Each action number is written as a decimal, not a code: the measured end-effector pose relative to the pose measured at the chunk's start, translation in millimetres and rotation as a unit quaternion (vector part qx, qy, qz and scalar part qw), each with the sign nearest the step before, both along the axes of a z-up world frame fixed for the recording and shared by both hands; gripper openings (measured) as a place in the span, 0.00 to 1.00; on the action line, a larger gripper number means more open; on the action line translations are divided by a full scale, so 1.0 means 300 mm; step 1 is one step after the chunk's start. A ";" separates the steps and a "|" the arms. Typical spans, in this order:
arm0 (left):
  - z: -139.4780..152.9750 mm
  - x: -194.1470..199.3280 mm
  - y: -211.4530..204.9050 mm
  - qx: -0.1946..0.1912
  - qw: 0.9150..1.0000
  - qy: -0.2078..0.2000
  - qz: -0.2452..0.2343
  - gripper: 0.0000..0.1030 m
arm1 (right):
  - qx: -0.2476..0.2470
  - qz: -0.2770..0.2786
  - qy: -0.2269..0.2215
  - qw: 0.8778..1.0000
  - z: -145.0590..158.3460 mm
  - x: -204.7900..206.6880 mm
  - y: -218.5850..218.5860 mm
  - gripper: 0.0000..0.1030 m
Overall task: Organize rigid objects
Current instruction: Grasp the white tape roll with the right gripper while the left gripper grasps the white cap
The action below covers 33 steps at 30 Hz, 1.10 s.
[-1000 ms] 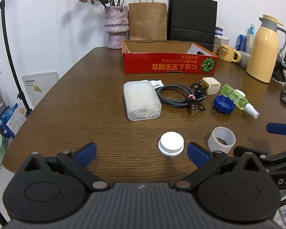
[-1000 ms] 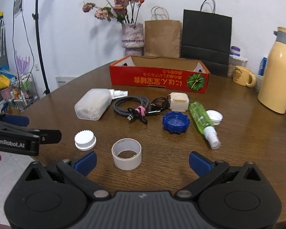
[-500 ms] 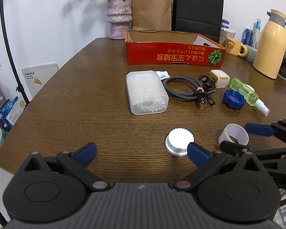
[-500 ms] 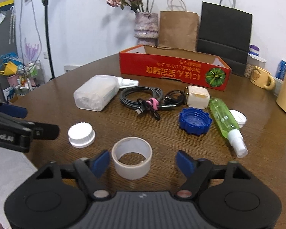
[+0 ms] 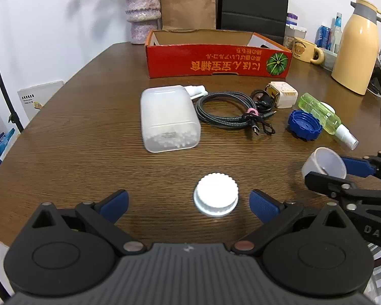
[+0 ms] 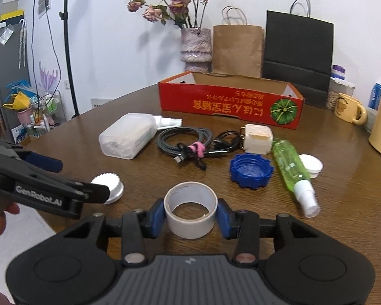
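A white tape roll (image 6: 190, 218) stands on the wooden table (image 6: 343, 216) between the blue pads of my right gripper (image 6: 190, 213). The jaws are closing and both pads touch the roll's sides. In the left wrist view the same roll (image 5: 322, 162) shows at the right, between the right gripper's fingers (image 5: 355, 166). My left gripper (image 5: 188, 200) is open, low over the table. A ribbed white bottle cap (image 5: 216, 198) lies between its fingers, nearer the right one, touching neither. The red cardboard box (image 5: 216, 63) stands open at the back.
Between the grippers and the box lie a clear plastic box of cotton swabs (image 5: 167, 122), a coiled cable (image 5: 231, 114), a white charger (image 5: 282, 94), a blue cap (image 5: 304, 124), a green spray bottle (image 5: 322, 117) and a small white lid (image 6: 311, 164). A yellow thermos (image 5: 358, 48), mug, bags and vase stand behind.
The right gripper's jaws have come together from wide open onto the tape roll. The left gripper has moved forward and down, so the white cap now lies between its fingers.
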<state>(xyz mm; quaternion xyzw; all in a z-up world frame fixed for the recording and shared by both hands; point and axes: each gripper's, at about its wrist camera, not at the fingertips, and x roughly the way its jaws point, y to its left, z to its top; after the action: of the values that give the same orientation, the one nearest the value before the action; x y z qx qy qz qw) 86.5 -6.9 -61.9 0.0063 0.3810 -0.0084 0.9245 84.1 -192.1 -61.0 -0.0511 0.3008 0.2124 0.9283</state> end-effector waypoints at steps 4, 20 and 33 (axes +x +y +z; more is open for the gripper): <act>-0.018 0.020 -0.018 0.001 1.000 0.005 0.001 1.00 | 0.003 -0.006 -0.003 1.000 0.005 -0.003 -0.026 0.41; -0.043 0.026 -0.044 0.005 1.000 -0.009 -0.001 0.87 | 0.015 -0.018 -0.002 1.000 0.004 -0.011 -0.067 0.41; -0.027 0.000 -0.059 0.008 0.999 -0.032 -0.027 0.40 | 0.019 -0.021 -0.004 1.000 0.013 -0.011 -0.071 0.41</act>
<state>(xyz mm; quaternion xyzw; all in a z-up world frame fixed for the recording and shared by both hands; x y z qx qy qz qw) 86.6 -24.6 -70.1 0.0245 0.3513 -0.0297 0.9355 80.8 -213.4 -57.2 -0.0278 0.2940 0.1982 0.9346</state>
